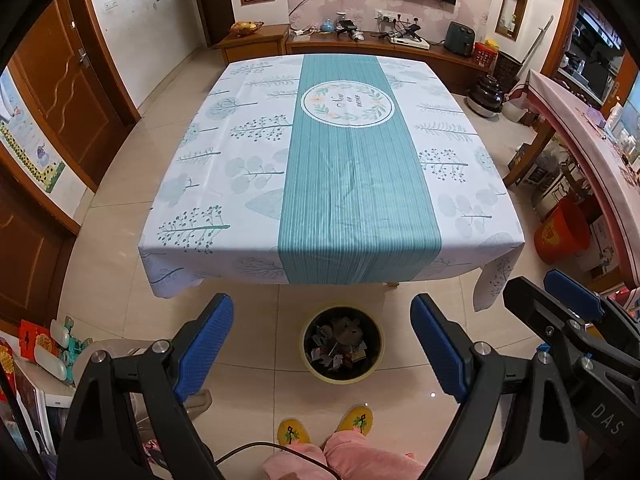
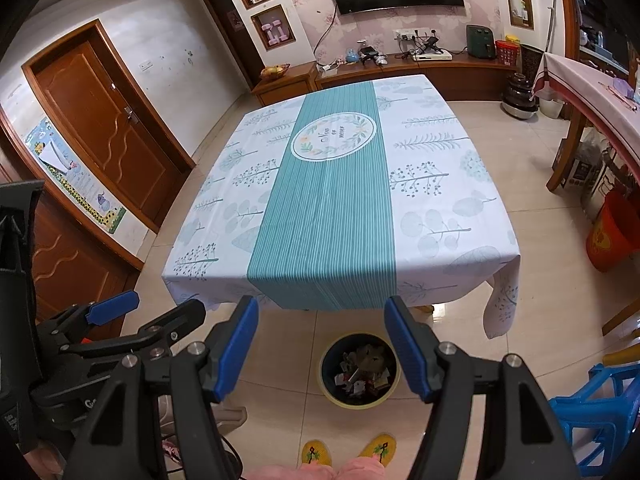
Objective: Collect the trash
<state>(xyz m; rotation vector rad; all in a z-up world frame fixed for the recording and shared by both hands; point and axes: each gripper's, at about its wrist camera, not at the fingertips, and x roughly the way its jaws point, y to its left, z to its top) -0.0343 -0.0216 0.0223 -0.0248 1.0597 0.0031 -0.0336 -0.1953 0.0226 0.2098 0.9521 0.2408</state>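
Note:
A round dark trash bin [image 1: 341,343] with a yellow rim stands on the floor in front of the table and holds several scraps of paper and wrappers; it also shows in the right wrist view [image 2: 359,369]. My left gripper [image 1: 322,346] is open and empty, held above the bin. My right gripper [image 2: 321,346] is open and empty, also above the bin; it shows at the right in the left wrist view [image 1: 560,304]. The left gripper shows at the left of the right wrist view [image 2: 148,312]. The table [image 1: 224,184] has a white and teal cloth.
A red bucket [image 1: 562,236] and a pink-clothed table [image 1: 580,120] stand at the right. A blue plastic stool [image 2: 600,408] is at the near right. A wooden door [image 2: 108,128] is at the left. My slippered feet [image 1: 326,428] are below the bin.

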